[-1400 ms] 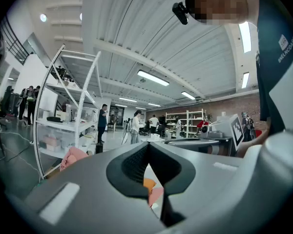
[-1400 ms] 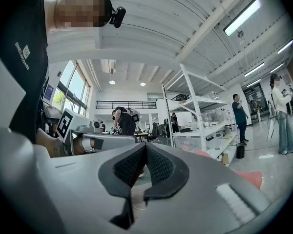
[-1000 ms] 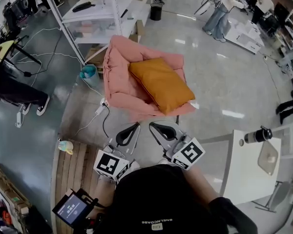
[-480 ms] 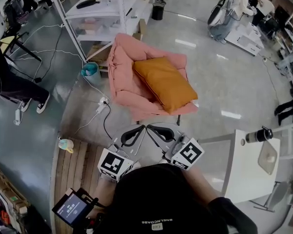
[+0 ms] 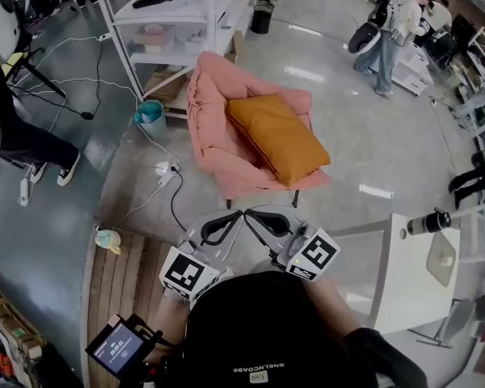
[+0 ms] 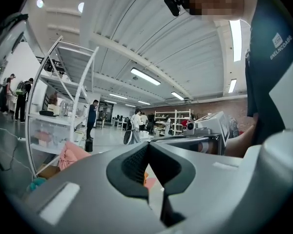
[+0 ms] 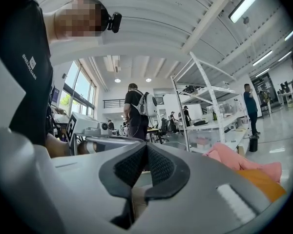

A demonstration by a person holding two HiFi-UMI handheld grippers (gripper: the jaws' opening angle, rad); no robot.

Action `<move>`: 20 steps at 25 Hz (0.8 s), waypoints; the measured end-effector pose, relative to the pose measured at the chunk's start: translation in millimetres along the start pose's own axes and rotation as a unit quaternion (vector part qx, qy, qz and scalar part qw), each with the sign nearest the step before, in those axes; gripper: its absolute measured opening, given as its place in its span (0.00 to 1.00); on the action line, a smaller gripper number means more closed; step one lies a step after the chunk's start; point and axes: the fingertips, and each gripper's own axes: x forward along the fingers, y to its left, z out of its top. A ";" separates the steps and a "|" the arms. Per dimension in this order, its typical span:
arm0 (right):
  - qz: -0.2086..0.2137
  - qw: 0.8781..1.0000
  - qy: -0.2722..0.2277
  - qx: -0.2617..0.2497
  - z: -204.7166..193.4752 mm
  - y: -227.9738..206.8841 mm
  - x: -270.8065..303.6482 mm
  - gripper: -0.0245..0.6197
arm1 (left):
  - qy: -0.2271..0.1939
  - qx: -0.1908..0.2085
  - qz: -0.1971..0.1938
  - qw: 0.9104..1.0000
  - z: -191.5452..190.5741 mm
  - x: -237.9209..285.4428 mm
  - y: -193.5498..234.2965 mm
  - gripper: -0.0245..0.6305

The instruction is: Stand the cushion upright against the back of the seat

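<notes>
I keep my left gripper [image 5: 233,216] and right gripper [image 5: 255,217] closed, both empty, near the orange cushion [image 5: 279,138] lying on the pink armchair [image 5: 212,128].

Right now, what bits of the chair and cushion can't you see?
Left gripper view: the cushion is nearly all hidden behind the shut left tool.
Right gripper view: the cushion's lower part is hidden by the right tool.
Head view: the chair has its legs mostly hidden under its seat.
</notes>
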 end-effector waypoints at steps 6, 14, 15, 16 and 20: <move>0.008 0.999 0.001 0.031 -8.3 3.7 5.5 0.03 | 0.004 -0.002 0.006 1.000 -13.8 -5.4 5.8 0.06; 0.027 0.998 0.006 0.054 -24.1 -20.1 9.4 0.03 | 0.026 -0.030 0.032 0.999 -30.6 12.6 19.0 0.06; 0.030 0.998 0.008 0.058 -24.4 -26.3 10.1 0.04 | 0.028 -0.034 0.038 0.998 -29.6 17.8 22.3 0.06; 0.034 0.997 0.010 0.061 -24.3 -33.2 11.3 0.04 | 0.030 -0.039 0.044 0.998 -28.6 23.5 26.0 0.06; 0.051 0.996 0.026 0.071 -26.9 -61.3 16.6 0.05 | 0.036 -0.054 0.061 0.996 -34.0 46.3 41.8 0.05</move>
